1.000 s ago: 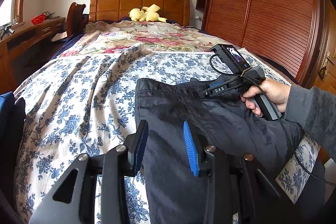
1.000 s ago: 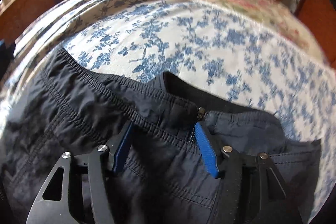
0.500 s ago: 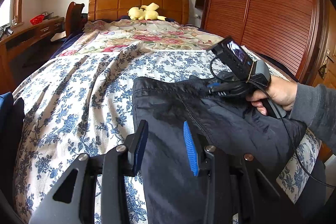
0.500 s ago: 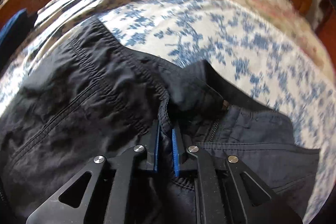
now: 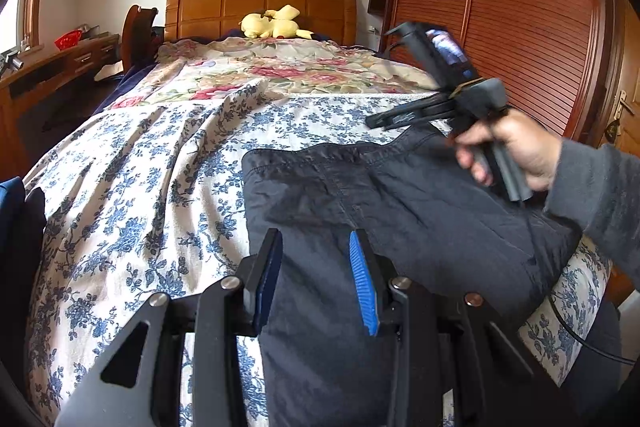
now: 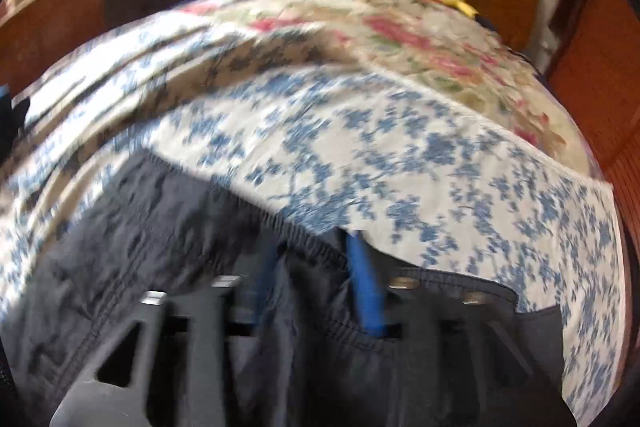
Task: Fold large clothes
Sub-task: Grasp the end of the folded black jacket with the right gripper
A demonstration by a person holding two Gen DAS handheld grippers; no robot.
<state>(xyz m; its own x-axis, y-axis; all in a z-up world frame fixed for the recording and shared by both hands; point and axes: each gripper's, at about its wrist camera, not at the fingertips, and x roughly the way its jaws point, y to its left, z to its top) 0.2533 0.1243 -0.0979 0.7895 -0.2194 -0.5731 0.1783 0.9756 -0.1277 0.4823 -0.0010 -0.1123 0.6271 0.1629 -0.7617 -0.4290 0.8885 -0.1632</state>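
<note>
Floral bedspread (image 5: 132,195) under dark trousers (image 5: 400,211)

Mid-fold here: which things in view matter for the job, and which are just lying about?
Job: dark trousers; left gripper, right gripper, both open; blue-flowered sheet as work surface.
Lying about: yellow plush toy; floral quilt; desk; wardrobe.

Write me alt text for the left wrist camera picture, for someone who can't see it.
Dark trousers lie on a blue-flowered bedspread, with the left hand-held gripper open just above them. At right, a hand holds the right hand-held gripper above the waistband. A yellow plush toy sits by the wooden headboard.
</note>
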